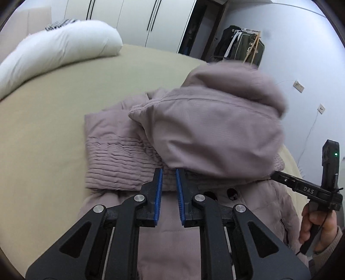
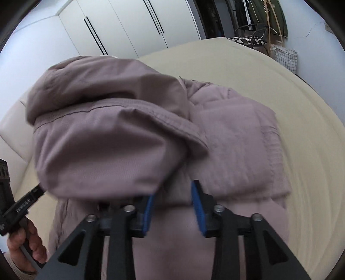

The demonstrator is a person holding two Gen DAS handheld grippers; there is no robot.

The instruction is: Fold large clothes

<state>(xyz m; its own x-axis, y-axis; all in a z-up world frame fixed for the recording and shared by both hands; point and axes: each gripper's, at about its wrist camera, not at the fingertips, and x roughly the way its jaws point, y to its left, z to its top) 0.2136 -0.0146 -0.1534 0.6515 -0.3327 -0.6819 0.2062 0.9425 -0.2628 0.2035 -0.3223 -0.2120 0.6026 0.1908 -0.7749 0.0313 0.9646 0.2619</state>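
A mauve padded jacket (image 1: 120, 159) lies folded on the beige bed (image 1: 43, 129). Its hood (image 1: 215, 129) is blurred and hangs raised over the folded body, just beyond both grippers. My left gripper (image 1: 168, 171) points down at the jacket with a narrow gap between its blue pads and no cloth in the gap. In the right wrist view the hood (image 2: 103, 140) fills the left side and its lower edge covers the tip of one finger. My right gripper (image 2: 173, 189) stands open over the jacket (image 2: 237, 146), nothing pinched. A hand (image 1: 317, 226) holds it at the right.
A white pillow (image 1: 58, 49) lies at the bed's far left. White wardrobe doors (image 1: 133, 19) stand behind. Hanging clothes (image 1: 241, 45), a chair (image 2: 248, 38) and a checked basket (image 2: 286, 58) stand beyond the bed's far right edge. The other hand (image 2: 25, 245) is at lower left.
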